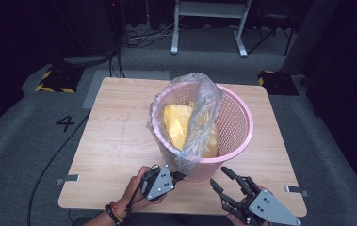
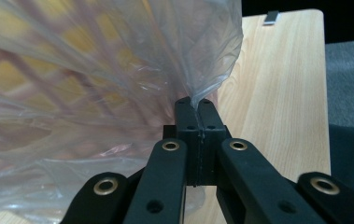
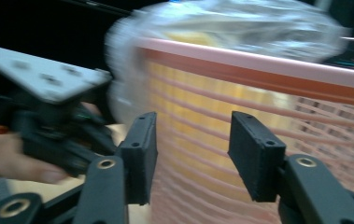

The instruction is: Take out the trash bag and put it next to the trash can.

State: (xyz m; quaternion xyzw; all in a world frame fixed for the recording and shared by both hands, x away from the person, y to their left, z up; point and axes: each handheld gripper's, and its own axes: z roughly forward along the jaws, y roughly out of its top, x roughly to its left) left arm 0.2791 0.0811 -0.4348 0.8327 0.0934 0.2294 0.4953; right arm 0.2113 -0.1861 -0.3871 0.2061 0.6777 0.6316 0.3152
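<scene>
A pink mesh basket (image 1: 235, 120) stands on the wooden table (image 1: 115, 141), with a clear plastic bag (image 1: 192, 96) draped over its left rim and yellow material (image 1: 178, 122) inside. My left gripper (image 1: 180, 177) is at the basket's near side, shut on a pulled-down edge of the bag (image 2: 212, 79); the film runs between its closed jaws (image 2: 197, 108). My right gripper (image 1: 222, 180) hovers open just right of it near the table's front edge. In the right gripper view the open gripper (image 3: 191, 154) faces the basket's wall (image 3: 258, 112), with the left gripper's grey plate (image 3: 39, 74) at the left.
The basket sits centre-right on the table. Metal clips (image 1: 68, 179) mark the front corners. Grey carpet, cables (image 1: 49, 165), a yellow-black striped base (image 1: 56, 80) and a white frame's legs (image 1: 209, 28) lie beyond the table.
</scene>
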